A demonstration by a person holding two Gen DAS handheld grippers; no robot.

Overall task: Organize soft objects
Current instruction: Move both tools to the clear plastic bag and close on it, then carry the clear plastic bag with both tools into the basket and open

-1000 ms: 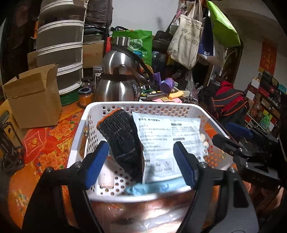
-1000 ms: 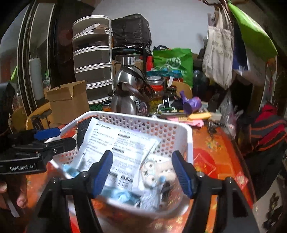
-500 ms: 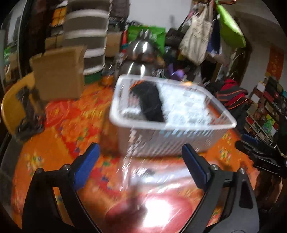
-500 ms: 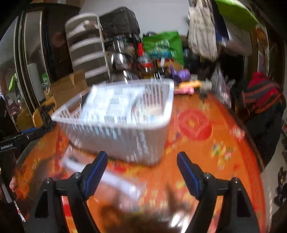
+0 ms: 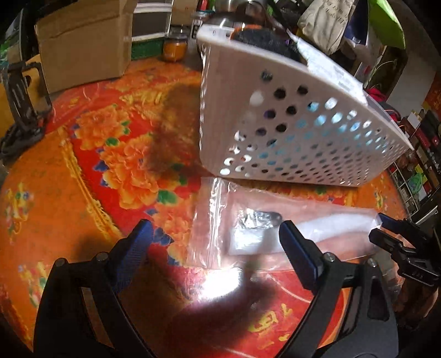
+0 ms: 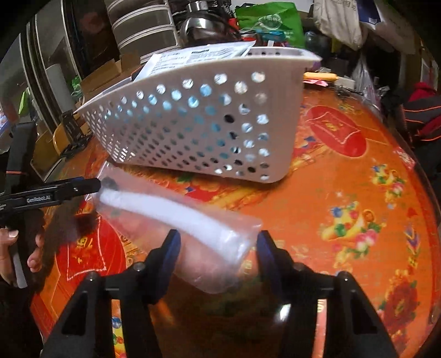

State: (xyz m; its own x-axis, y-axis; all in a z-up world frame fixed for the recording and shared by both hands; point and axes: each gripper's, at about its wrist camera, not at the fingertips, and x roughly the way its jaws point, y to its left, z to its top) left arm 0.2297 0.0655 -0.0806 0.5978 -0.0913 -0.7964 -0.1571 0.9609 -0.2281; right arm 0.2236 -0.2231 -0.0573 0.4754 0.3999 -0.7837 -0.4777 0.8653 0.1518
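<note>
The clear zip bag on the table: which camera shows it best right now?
Left wrist view: the clear zip bag lies flat before the basket, zip strip and contents visible. Right wrist view shows only its far end between the open right gripper.

The white basket (image 5: 289, 132) hides most of what sits inside it. Through the little holes only bits of blue and dark show, too small to tell what they are. A dark fuzzy thing (image 5: 264, 41) and a sheet of paper (image 6: 193, 59) poke over the basket's rim; the rest of each is hidden, and the print on the paper is too blurry to read.

In front of the basket lies a clear bag (image 5: 264, 228). The small silver and white things inside it are blurred. A bright glare covers the tablecloth (image 5: 82, 165) just past the bag's near edge.

Behind the basket, the metal kettle (image 6: 198, 24) is cut off by the top edge.
</note>
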